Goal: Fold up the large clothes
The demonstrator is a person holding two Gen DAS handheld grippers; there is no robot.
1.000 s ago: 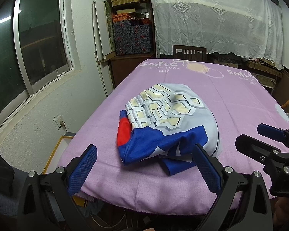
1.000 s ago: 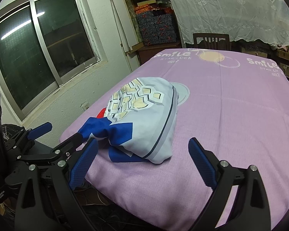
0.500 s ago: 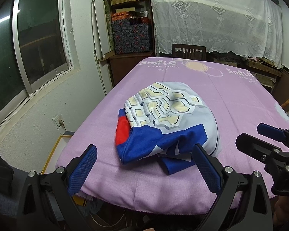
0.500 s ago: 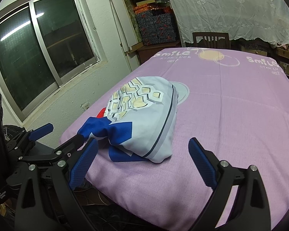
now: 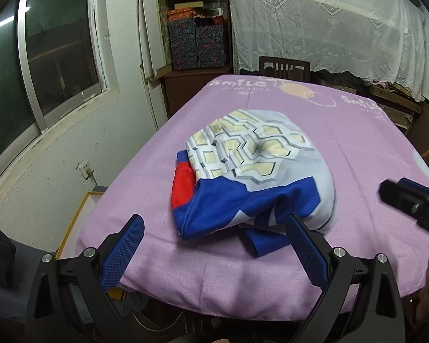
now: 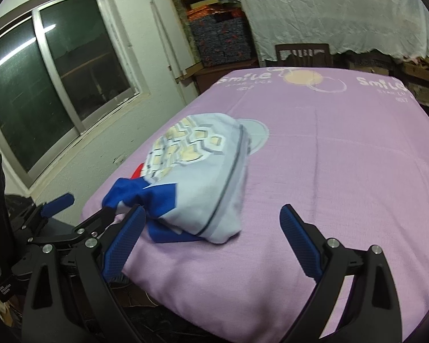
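Note:
A bundled garment [image 5: 254, 165], grey-white with a cream hexagon print, blue panels and a red patch, lies on the purple tablecloth [image 5: 357, 131] near the front left corner. My left gripper [image 5: 214, 240] is open just before the garment's near edge, its right finger overlapping the blue hem. My right gripper [image 5: 400, 191] enters from the right, apart from the cloth. In the right wrist view the garment [image 6: 203, 171] lies ahead and left on the tablecloth [image 6: 343, 157]. The right gripper [image 6: 211, 228] is open, and the left gripper [image 6: 80, 210] reaches the blue corner.
A window [image 5: 43, 57] and white wall with an outlet [image 5: 84, 168] run along the left. A wooden chair [image 5: 284, 67] stands at the table's far end, with stacked boxes [image 5: 197, 43] and a lace curtain [image 5: 329, 23] behind. A yellow-edged board [image 5: 80, 214] lies on the floor.
Both grippers have moved forward toward the garment, which now looks larger. The left gripper's right finger now overlaps the blue hem. The garment itself has not shifted.

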